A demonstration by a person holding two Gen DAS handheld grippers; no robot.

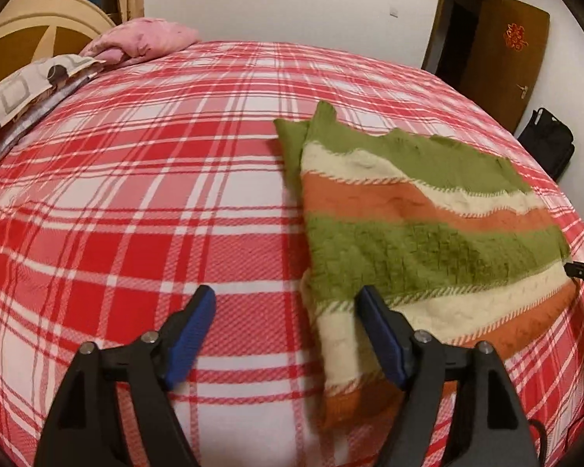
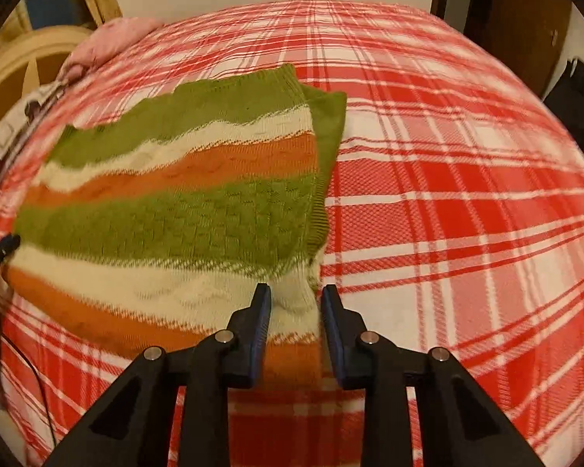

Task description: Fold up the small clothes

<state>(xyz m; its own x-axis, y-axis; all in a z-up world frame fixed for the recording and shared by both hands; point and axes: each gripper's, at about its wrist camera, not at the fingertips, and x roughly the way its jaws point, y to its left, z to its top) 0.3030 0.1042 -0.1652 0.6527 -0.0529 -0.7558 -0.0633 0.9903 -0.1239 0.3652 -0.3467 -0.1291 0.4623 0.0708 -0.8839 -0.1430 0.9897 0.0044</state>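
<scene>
A knitted sweater (image 1: pixel 408 225) with green, cream and orange stripes lies folded flat on the red plaid bedspread (image 1: pixel 136 194). My left gripper (image 1: pixel 288 299) stands open wide over the sweater's near left edge. One finger is above the cream stripe and the other above bare bedspread. In the right wrist view the same sweater (image 2: pixel 175 214) fills the left half. My right gripper (image 2: pixel 296 292) is over its near right corner, jaws narrow, with the cream fabric between the pads but not visibly pinched. Its black tip (image 1: pixel 582 272) shows at the sweater's right edge in the left wrist view.
A pink pillow (image 1: pixel 144 37) and a patterned pillow (image 1: pixel 23 89) lie at the head of the bed by a wooden headboard (image 1: pixel 39 27). A brown door (image 1: pixel 502 54) and a black bag (image 1: pixel 549 140) stand beyond the bed's far right side.
</scene>
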